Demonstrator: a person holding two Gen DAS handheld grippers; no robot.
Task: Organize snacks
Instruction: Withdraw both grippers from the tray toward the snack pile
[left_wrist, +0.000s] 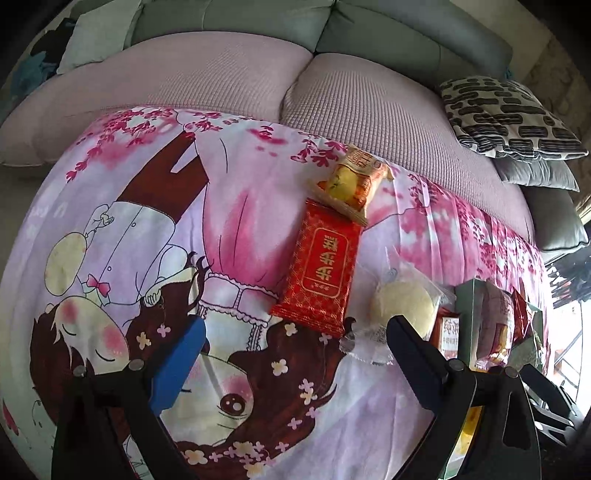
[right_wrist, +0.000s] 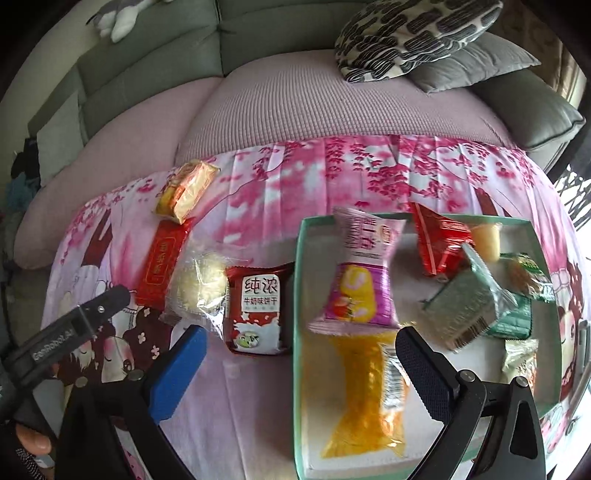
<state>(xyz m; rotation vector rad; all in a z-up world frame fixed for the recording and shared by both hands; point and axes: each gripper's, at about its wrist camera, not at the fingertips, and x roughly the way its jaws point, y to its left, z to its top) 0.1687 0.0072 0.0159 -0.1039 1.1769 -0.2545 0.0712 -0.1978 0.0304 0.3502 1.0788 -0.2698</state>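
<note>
Left gripper (left_wrist: 280, 354) fingers spread, empty; bun (left_wrist: 402, 306) at its 1 o'clock outside box (right_wrist: 297, 280): straddle wrapper squarely, pinch lightly; right gripper (right_wrist: 295, 373) released over box.

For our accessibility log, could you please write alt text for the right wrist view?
An open tool hovers over a green-rimmed box holding a pink snack packet, a yellow one and others. Left of it, four more snacks, including a milk-biscuit pack, lie on a floral cloth.
</note>
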